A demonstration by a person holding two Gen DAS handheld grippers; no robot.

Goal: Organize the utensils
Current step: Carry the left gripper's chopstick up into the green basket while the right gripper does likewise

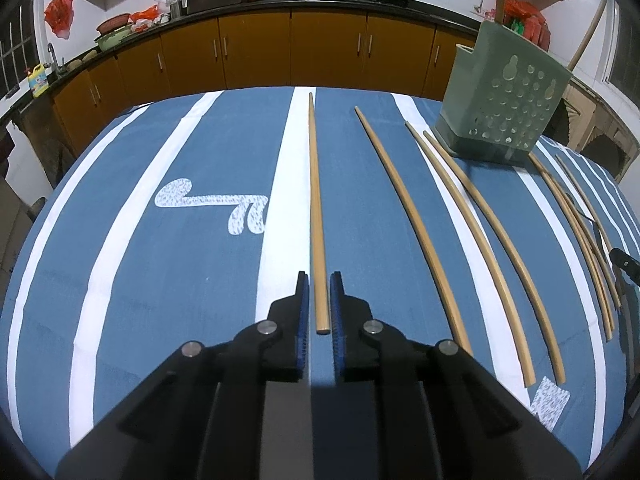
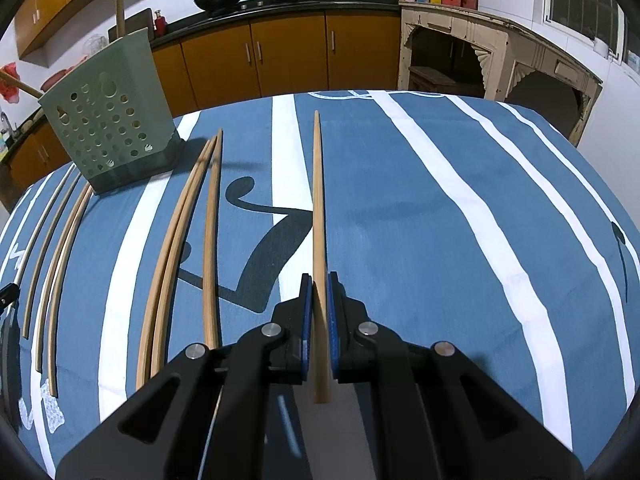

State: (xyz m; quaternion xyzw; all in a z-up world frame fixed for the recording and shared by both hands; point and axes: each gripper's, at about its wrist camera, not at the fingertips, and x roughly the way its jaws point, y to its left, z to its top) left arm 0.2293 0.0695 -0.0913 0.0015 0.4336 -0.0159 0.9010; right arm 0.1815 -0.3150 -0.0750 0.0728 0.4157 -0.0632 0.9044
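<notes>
Several wooden chopsticks lie side by side on a blue and white striped cloth. My left gripper (image 1: 319, 280) is open, its fingers on either side of the near end of one chopstick (image 1: 316, 208) that lies flat on the cloth. My right gripper (image 2: 318, 282) is shut on another chopstick (image 2: 318, 208), which points away from me. A green perforated utensil holder (image 1: 504, 100) stands at the far right in the left wrist view and at the far left in the right wrist view (image 2: 108, 120), with chopsticks standing in it.
More chopsticks (image 1: 412, 224) lie to the right of my left gripper and to the left of my right gripper (image 2: 176, 248). Kitchen cabinets (image 1: 256, 48) and a counter with woks run behind the table. The other gripper's tip (image 1: 624, 264) shows at the right edge.
</notes>
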